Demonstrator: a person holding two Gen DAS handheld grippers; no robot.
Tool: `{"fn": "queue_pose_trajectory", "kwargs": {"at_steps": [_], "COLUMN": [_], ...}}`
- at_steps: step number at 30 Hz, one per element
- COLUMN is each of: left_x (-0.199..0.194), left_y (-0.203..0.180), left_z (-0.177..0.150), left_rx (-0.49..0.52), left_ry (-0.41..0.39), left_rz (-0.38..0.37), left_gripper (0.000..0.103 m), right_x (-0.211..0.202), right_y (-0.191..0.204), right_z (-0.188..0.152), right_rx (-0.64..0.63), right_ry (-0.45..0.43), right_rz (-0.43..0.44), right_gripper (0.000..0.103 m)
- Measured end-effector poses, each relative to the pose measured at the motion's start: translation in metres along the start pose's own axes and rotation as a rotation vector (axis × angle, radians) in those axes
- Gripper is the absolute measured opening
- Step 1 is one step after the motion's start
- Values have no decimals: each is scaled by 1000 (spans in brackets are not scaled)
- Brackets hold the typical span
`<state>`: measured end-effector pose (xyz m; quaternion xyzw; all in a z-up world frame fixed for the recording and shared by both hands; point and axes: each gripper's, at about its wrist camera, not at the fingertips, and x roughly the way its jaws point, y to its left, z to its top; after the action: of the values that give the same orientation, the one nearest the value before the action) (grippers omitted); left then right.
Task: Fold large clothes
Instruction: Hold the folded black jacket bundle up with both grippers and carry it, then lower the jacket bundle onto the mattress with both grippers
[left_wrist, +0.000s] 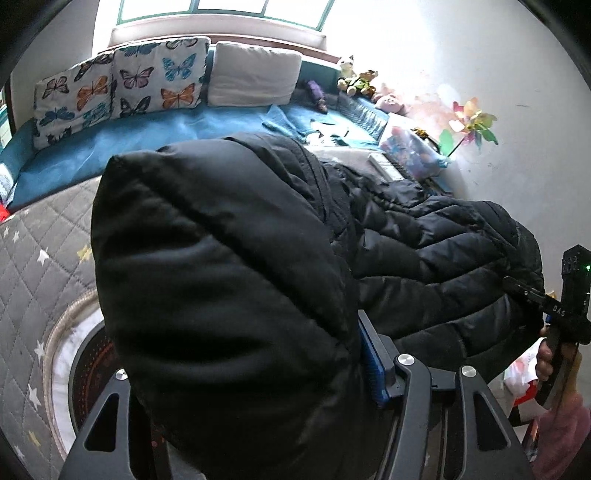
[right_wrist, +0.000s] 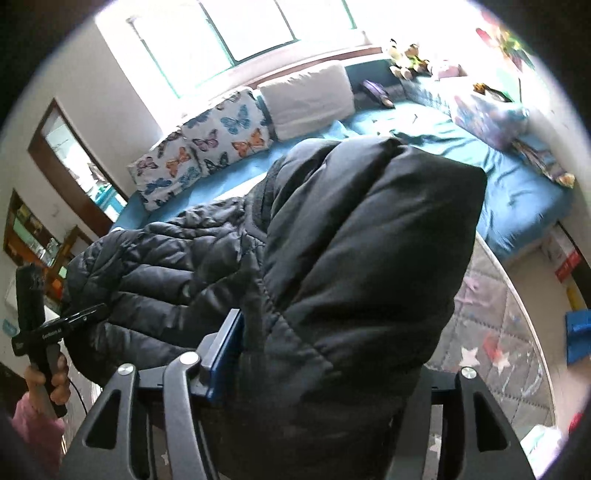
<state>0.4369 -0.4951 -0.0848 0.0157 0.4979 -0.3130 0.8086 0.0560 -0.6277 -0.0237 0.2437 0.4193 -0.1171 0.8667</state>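
Black puffer jacket (left_wrist: 229, 280) between both grippers; handle lettering "DAS" (left_wrist: 558, 311).

Black tongs (left_wrist: 243, 373), blue pads (right_wrist: 225, 354), pink sleeve (right_wrist: 35, 424).

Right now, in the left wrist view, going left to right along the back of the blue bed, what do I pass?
Butterfly cushions → plain white cushion → purple toy → stuffed animals → colourful pinwheel by the wall.
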Motion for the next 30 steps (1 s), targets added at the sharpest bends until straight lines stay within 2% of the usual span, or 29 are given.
{"fn": "queue_pose_trajectory", "kwargs": {"at_steps": [2, 7, 13, 21, 24, 26, 30], "left_x": [4, 13, 13, 2, -6, -11, -22], "left_y": [4, 17, 30, 52, 64, 75, 102], "left_z": [-3, -10, -11, -8, -8, -8, -8], "left_rx": [-6, -34, -69, -146, -173, -214, -311], "left_ry": [7, 26, 52, 65, 58, 49, 35], "left_rz": [13, 39, 0, -72, -114, -151, -199], "left_gripper": [66, 80, 82, 82, 82, 82, 82], "right_x": [3, 13, 11, -8, -18, -31, -44], "right_y": [-2, -10, -17, -20, -18, -15, -8], "right_z": [-1, 0, 3, 8, 8, 9, 14], "right_rx": [12, 56, 95, 68, 51, 28, 21], "right_ry": [11, 54, 85, 83, 66, 17, -45], "right_rz": [-15, -53, -49, -139, -200, -234, -207], "right_gripper": [68, 76, 79, 79, 79, 79, 79]}}
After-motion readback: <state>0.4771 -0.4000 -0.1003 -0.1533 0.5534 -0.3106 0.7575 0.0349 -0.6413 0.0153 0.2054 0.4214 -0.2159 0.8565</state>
